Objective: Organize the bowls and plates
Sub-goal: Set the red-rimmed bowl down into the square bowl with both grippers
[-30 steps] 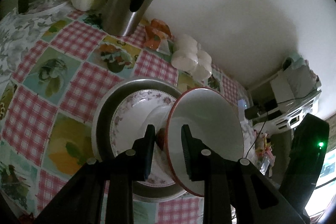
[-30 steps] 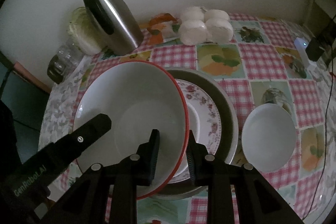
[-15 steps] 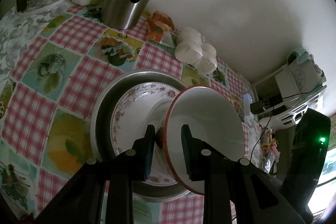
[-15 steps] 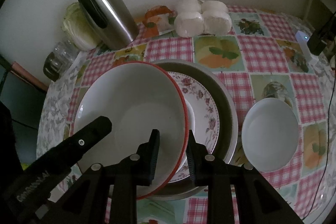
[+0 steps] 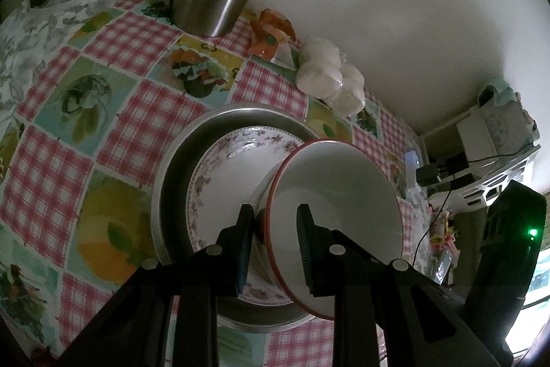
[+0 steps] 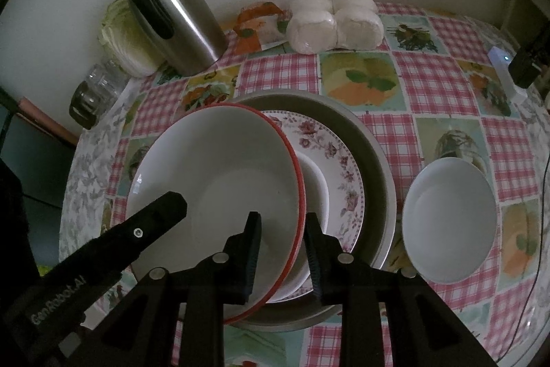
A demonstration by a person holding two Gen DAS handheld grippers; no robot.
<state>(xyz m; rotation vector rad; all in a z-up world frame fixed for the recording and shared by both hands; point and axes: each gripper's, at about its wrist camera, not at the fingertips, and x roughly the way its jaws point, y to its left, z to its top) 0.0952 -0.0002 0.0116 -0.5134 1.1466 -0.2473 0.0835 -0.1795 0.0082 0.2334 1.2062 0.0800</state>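
Observation:
A large white bowl with a red rim (image 6: 220,181) is held tilted above a floral plate (image 6: 340,167) that lies in a grey metal dish (image 6: 374,153). My right gripper (image 6: 282,239) is shut on the bowl's near right rim. My left gripper (image 5: 275,229) is shut on the bowl's left rim (image 5: 275,188); the bowl (image 5: 343,195), the floral plate (image 5: 233,167) and the metal dish (image 5: 178,160) show in the left wrist view too. A small white bowl (image 6: 450,219) sits on the table to the right of the dish.
A steel thermos jug (image 6: 172,23), a cabbage (image 6: 123,36) and a glass jar (image 6: 92,92) stand at the back left. A pack of white rolls (image 6: 333,19) and an orange wrapper (image 6: 254,23) lie by the wall. A white charger (image 6: 505,71) sits far right.
Both grippers keep hold of the red-rimmed bowl. The views have shifted slightly, with the bowl a little lower and nearer the floral plate.

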